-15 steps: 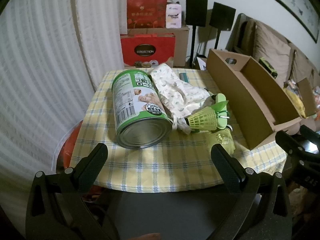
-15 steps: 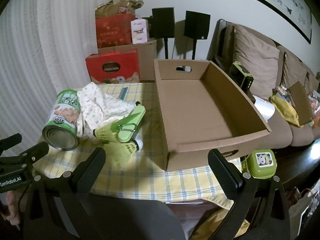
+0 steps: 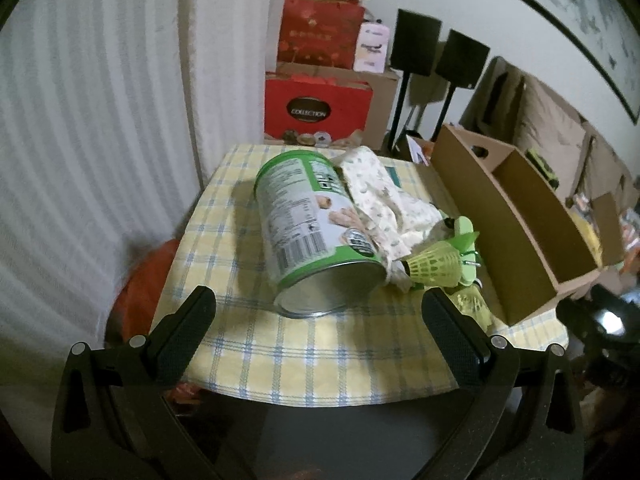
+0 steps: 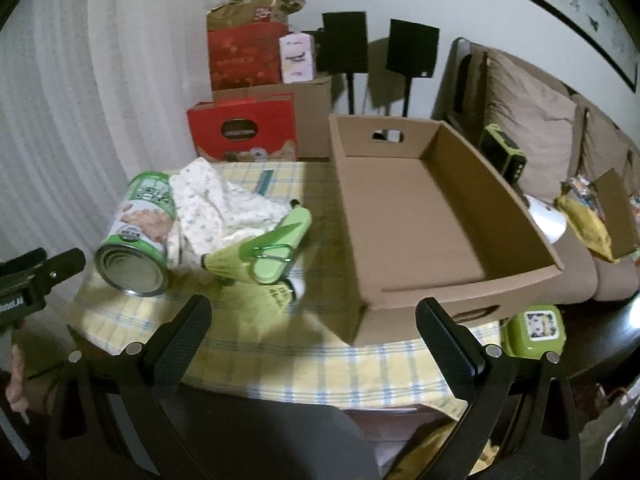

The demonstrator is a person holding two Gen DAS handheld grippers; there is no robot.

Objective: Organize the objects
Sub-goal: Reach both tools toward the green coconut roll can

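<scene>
left hand-held gripper [image 3: 318, 322]: fingers spread wide apart, nothing between them, hovering off the near edge of the bench [image 3: 248, 364]
right hand-held gripper [image 4: 314, 326]: fingers also wide apart, holding nothing, low in front of the bench
can [image 3: 316, 236]: green-label tin on its side, straight ahead of the left hand-held gripper, metal end facing it; ahead-left of the right one
cloth [image 3: 384, 204]: printed, crumpled, touching the can's right side; its lower folds hidden behind the can
shuttlecocks [image 3: 438, 264]: yellow-green, ahead-right of the left hand-held gripper; a second one nearer, partly cut off by the right finger
green clip-like item [image 4: 276, 248]: tangled with the shuttlecocks, probably a plastic clip, too blurred to tell
cardboard box [image 4: 516, 216]: open top, ahead of the right hand-held gripper; near wall partly hidden by its right finger
</scene>
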